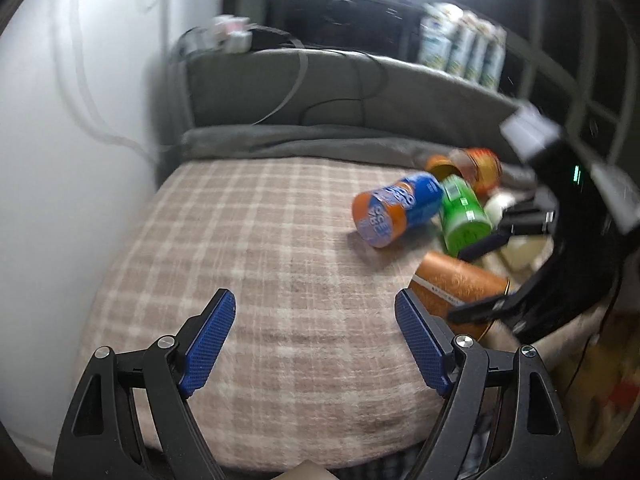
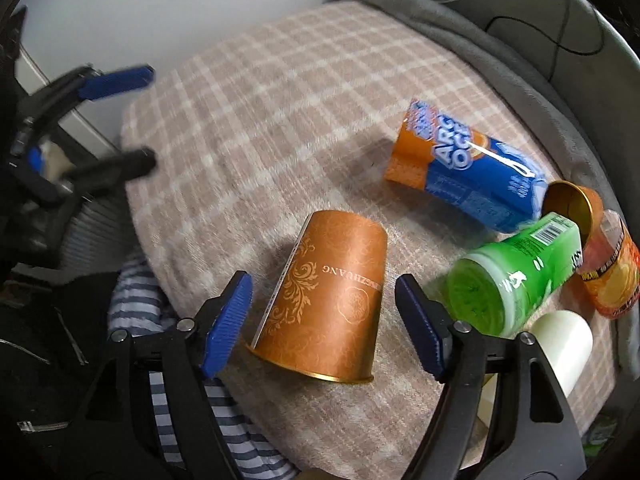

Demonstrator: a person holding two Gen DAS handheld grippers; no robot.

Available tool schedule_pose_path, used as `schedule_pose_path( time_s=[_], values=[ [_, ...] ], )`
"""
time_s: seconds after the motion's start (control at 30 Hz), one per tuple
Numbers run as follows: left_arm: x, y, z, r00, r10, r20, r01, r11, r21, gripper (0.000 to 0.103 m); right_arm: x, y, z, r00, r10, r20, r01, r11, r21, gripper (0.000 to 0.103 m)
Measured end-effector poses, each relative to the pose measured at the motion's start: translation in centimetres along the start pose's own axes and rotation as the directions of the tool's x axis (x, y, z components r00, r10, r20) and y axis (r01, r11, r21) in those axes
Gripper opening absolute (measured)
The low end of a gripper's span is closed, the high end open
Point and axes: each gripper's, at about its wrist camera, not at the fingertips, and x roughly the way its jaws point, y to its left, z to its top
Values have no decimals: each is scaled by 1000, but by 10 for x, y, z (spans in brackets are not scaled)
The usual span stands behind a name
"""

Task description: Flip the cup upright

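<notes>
Underneath, plaid blanket [image 2: 280, 92] against grey cushion [image 1: 320, 80]; both tongs [image 1: 316, 344] [image 2: 324, 320] spread, orange cup [image 2: 332, 300] inverted.

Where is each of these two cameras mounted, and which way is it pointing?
Left wrist: rides on the left gripper, looking along its open blue fingers across the plaid blanket toward the headboard; the right gripper shows at right.
Right wrist: rides on the right gripper, looking down at the upside-down copper cup between its open fingers; the left gripper shows at left.
Shared: blanket, copper cup, blue-orange can, green bottle.
</notes>
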Motion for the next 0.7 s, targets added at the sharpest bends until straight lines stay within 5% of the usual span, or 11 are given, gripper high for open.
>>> schedule_pose_path(
  time_s=[0.2,0.4,0.5,0.6,0.7],
  values=[
    [4,-25,13,998,-62,-12,63,961,270,82,-32,-24,-30,992,21,126,-41,987,157,77],
    [17,-55,18,983,-174,-64,182,838,514,80,-51,-37,-69,979,-23,203,-39,954,297,77],
    [20,-69,14,973,-202,-108,222,723,654,79,-57,-42,-89,972,-24,233,-66,926,372,77],
    [19,-85,7,966,-209,-152,246,561,791,79,-62,-46,-104,965,-30,261,-85,904,419,77],
    [21,-97,1,964,-197,-176,247,430,868,79,-66,-55,-118,957,-27,287,-119,869,480,77]
  ],
)
